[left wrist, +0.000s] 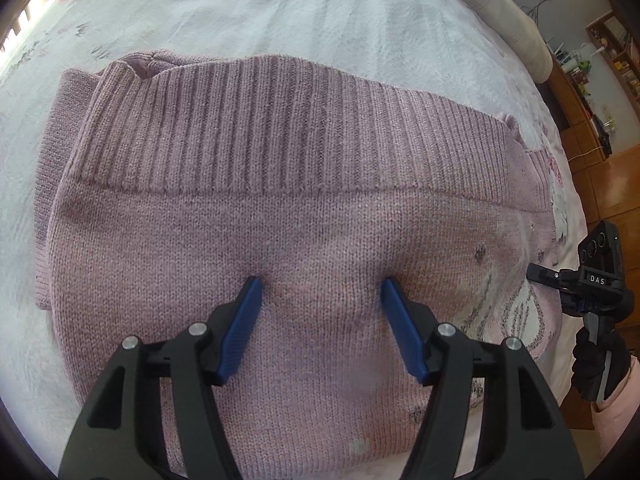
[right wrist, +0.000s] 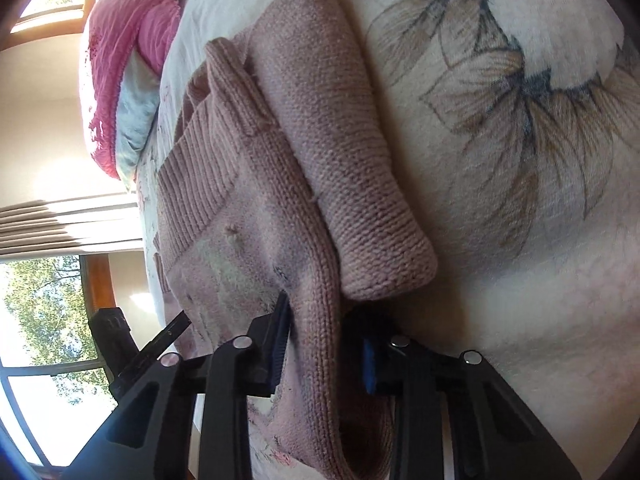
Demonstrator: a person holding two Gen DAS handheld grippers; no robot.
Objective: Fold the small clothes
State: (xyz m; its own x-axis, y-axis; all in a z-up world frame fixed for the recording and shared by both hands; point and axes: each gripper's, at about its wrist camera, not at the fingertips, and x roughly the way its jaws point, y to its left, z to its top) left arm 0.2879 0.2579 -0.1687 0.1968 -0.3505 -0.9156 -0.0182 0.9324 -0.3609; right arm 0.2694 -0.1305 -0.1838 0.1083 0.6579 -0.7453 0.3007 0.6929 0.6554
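Left wrist view shows the pink sweater point(left wrist: 304, 200) lying on the bed cover point(left wrist: 280, 20), already folded into a compact block with the ribbed hem point(left wrist: 280, 128) uppermost and running across the far side. The left gripper point(left wrist: 322, 286) has its jaws spread wide, both blue pads pressing down on the flat knit and gripping nothing.

Right wrist view shows the right gripper point(right wrist: 326, 332) at the sweater's right edge, its jaws closed to a narrow gap on a thick fold of the knit. A folded sleeve point(right wrist: 340, 160) lies on top of the body, just beyond the jaws.

Judged progress: the main folds appear done. What remains is probably one last fold or tuck of the held edge, then smoothing and release.

Edges and clearance:
- The sweater's far and left edges sit well inside the bed cover, with bare cover around them.
- The right edge lies closer to the bed's side; the gloved hand point(left wrist: 596, 364) works there from off the bed.
- A pink cloth pile point(right wrist: 124, 80) lies well apart, toward the window.
- Open cover lies beyond the hem.
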